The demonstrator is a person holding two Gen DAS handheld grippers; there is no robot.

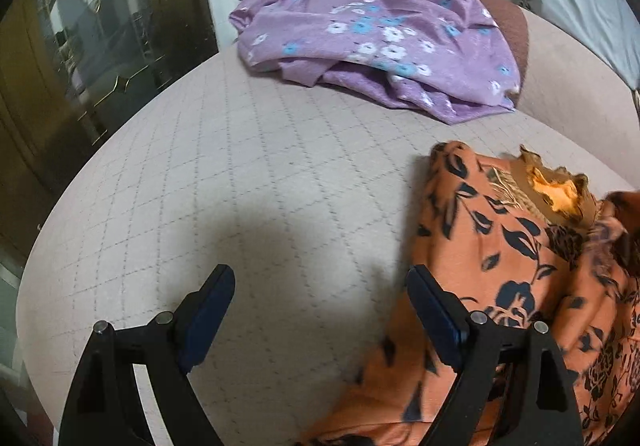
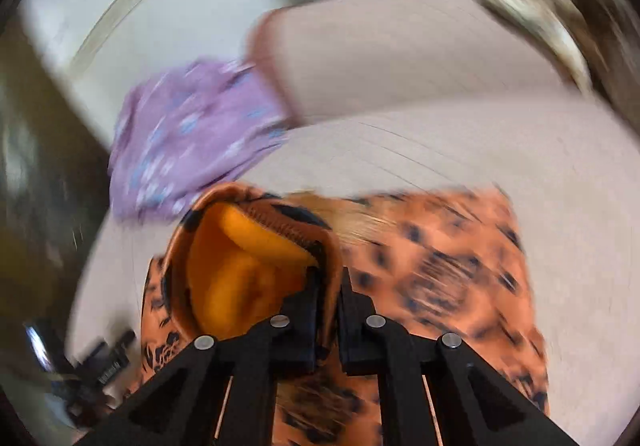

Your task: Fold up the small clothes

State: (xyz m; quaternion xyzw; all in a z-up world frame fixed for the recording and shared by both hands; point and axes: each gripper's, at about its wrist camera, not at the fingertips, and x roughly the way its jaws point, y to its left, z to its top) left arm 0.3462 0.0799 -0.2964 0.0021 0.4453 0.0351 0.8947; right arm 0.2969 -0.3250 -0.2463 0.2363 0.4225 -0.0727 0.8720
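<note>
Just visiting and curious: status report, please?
Right gripper shut on orange floral garment at neckline. Left gripper open, empty, beside it. Purple floral cloth lies apart.

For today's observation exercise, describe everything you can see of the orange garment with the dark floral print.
The orange garment is a thin, soft-looking fabric printed with dark navy leaves and flowers, with a brighter plain orange inside showing at its neck opening. A ribbed brown band edges that opening. It lies crumpled and unfolded on the pale quilted surface, apart from the purple floral cloth. The right tool is shut on the neckline edge; the open left tool hovers beside it with one finger over the fabric.
</note>
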